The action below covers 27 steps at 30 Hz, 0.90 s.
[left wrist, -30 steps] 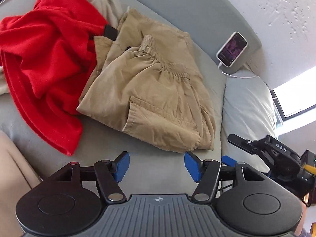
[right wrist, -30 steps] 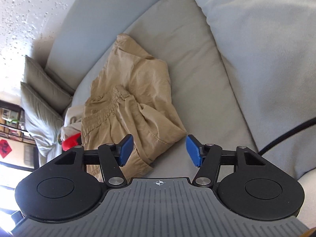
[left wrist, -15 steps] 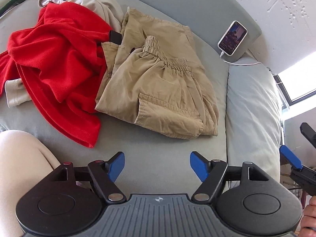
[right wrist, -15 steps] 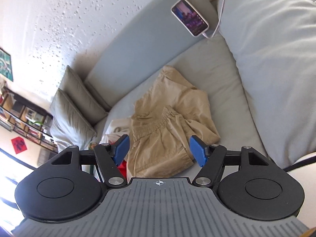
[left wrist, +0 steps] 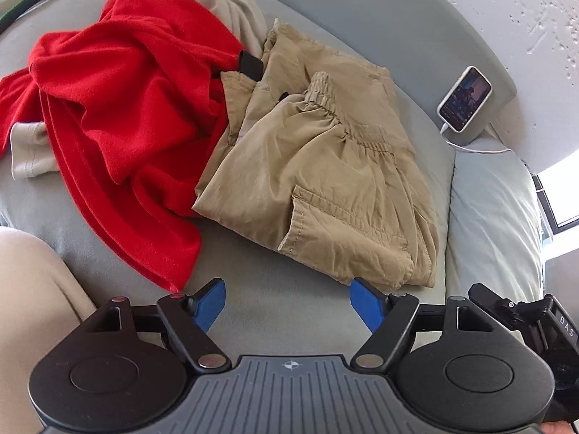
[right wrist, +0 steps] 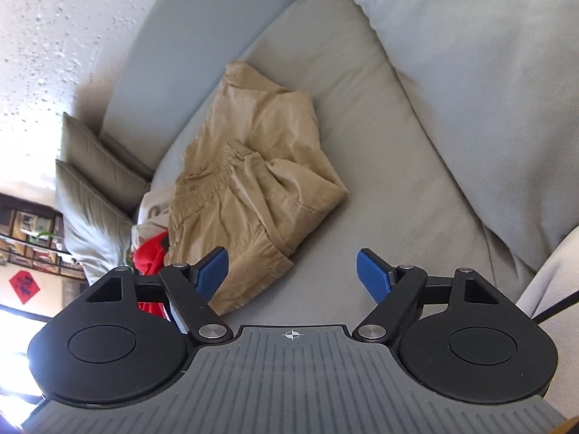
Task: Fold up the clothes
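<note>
Folded khaki cargo shorts (left wrist: 325, 181) lie on the grey sofa seat (left wrist: 271, 289); they also show in the right wrist view (right wrist: 253, 181). A crumpled red fleece garment (left wrist: 119, 108) lies left of them, over a beige garment (left wrist: 224, 11). My left gripper (left wrist: 287, 303) is open and empty, above the bare seat just in front of the shorts. My right gripper (right wrist: 292, 271) is open and empty, near the front corner of the shorts; its body shows at the right edge of the left wrist view (left wrist: 524, 314).
A phone (left wrist: 465, 99) on a white cable leans on the sofa back. A large grey cushion (right wrist: 488, 72) stands right of the shorts. Two grey pillows (right wrist: 90, 188) sit at the sofa's far end. A person's leg (left wrist: 29, 307) is at the lower left.
Both grippers stayed open and empty. The left gripper drew back from the shorts and then came a little closer. The right gripper lifted away, then came back down close over the seat and shorts.
</note>
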Each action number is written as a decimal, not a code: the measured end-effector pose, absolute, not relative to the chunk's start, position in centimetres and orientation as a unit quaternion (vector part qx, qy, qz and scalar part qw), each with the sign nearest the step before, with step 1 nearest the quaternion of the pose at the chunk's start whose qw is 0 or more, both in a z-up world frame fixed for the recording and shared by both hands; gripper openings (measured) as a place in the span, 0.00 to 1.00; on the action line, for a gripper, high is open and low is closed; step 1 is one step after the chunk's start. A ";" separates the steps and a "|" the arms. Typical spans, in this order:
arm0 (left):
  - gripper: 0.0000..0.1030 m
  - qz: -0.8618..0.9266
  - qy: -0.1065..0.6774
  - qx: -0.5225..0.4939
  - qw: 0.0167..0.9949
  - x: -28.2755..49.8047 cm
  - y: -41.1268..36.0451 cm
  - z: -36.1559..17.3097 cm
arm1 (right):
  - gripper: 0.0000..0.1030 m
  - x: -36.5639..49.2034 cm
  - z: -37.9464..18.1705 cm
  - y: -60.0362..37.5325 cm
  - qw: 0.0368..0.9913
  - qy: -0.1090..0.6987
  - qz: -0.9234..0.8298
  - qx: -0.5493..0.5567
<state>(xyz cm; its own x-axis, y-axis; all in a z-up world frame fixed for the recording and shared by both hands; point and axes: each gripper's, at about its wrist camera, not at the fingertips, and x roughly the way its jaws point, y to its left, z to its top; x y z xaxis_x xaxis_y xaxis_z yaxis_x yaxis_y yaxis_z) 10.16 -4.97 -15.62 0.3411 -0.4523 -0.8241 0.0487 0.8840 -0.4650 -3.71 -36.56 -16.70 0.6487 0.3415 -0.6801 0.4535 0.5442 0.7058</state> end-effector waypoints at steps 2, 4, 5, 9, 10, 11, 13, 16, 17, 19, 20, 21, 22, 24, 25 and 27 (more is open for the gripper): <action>0.70 -0.151 0.553 -0.201 0.794 10.6 -4.8 -16.1 | 0.78 -2.9 -17.6 -36.7 0.771 0.419 -0.031 0.479; 0.70 -0.147 0.546 -0.211 0.797 10.8 -4.7 -16.4 | 0.78 -2.2 -18.0 -36.8 0.769 0.421 -0.035 0.480; 0.70 -0.145 0.543 -0.214 0.799 11.0 -4.7 -16.6 | 0.78 -1.9 -18.2 -36.8 0.770 0.420 -0.034 0.480; 0.70 -0.143 0.538 -0.230 0.798 11.5 -4.4 -17.1 | 0.78 -1.1 -19.0 -37.2 0.763 0.426 -0.038 0.484; 0.70 -0.144 0.536 -0.232 0.799 11.5 -4.4 -17.1 | 0.78 -1.1 -19.2 -37.4 0.761 0.425 -0.037 0.489; 0.71 -0.143 0.535 -0.233 0.800 11.6 -4.5 -17.1 | 0.78 -1.0 -19.4 -37.6 0.759 0.423 -0.036 0.494; 0.72 -0.141 0.531 -0.240 0.801 11.6 -4.4 -17.3 | 0.78 -1.0 -19.7 -37.9 0.756 0.419 -0.035 0.502; 0.73 -0.137 0.523 -0.256 0.801 11.8 -4.2 -17.6 | 0.78 -0.8 -20.2 -38.3 0.753 0.411 -0.036 0.512; 0.73 -0.135 0.521 -0.261 0.801 11.9 -4.2 -17.7 | 0.78 -0.6 -20.4 -38.4 0.755 0.408 -0.032 0.513; 0.73 -0.131 0.518 -0.271 0.801 12.1 -4.1 -17.9 | 0.78 -0.1 -20.9 -38.5 0.758 0.400 -0.025 0.514; 0.74 -0.128 0.516 -0.277 0.800 12.1 -4.0 -17.9 | 0.78 0.3 -21.2 -38.4 0.766 0.397 -0.018 0.506; 0.74 -0.126 0.515 -0.282 0.800 12.1 -3.9 -17.9 | 0.78 0.7 -21.4 -38.3 0.774 0.393 -0.010 0.497; 0.74 -0.125 0.513 -0.287 0.799 12.0 -3.8 -18.0 | 0.78 1.2 -21.6 -38.1 0.785 0.388 -0.002 0.483; 0.75 -0.125 0.507 -0.294 0.801 11.7 -3.6 -18.2 | 0.78 2.2 -21.9 -37.7 0.808 0.376 0.017 0.454; 0.75 -0.125 0.502 -0.297 0.802 11.5 -3.5 -18.2 | 0.78 2.7 -22.0 -37.4 0.817 0.372 0.026 0.440; 0.75 -0.127 0.491 -0.309 0.804 10.8 -3.3 -18.3 | 0.78 3.7 -22.1 -37.0 0.832 0.365 0.043 0.415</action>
<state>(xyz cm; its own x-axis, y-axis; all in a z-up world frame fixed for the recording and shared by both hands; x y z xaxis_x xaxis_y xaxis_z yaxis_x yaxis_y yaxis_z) 10.84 -3.27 -18.33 0.4847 -0.5084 -0.7118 -0.0984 0.7769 -0.6219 3.73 -36.99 -22.09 0.7295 0.3741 -0.5726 0.2315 0.6527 0.7214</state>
